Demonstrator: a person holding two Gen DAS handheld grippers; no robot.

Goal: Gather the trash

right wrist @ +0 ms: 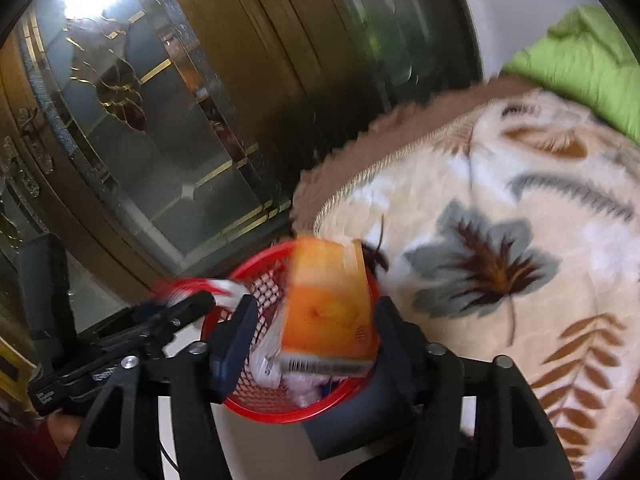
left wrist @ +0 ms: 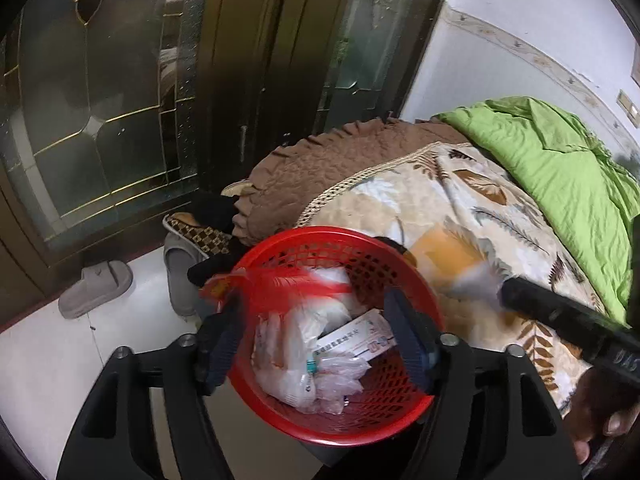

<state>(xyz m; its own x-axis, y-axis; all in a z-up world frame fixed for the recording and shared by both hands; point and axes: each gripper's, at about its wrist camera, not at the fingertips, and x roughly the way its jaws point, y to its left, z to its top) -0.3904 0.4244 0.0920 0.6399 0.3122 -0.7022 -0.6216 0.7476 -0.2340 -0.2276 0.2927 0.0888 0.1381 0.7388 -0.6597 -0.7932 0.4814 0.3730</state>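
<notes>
Dark wood door (left wrist: 248,60) with leaded glass panes, white tiled floor (left wrist: 52,360), bed (left wrist: 460,208) under leaf-patterned blanket, white wall (left wrist: 520,4)

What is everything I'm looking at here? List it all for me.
Basket: one, red mesh, on the floor beside the bed.
Trash in basket: several white wrappers and a printed box.
Orange box: one, blurred, over the basket between the right gripper's fingers.
Red-and-white wrapper: one, blurred, at the basket rim by the left gripper.
Slippers: two, grey, on the white floor.
Bedding: cream leaf-print blanket, brown quilt, green duvet.
Door: dark wood with patterned glass.
Left gripper: black, fingers apart.
Right gripper: black, grip unclear.
Hand: one, holding the right gripper.
</notes>
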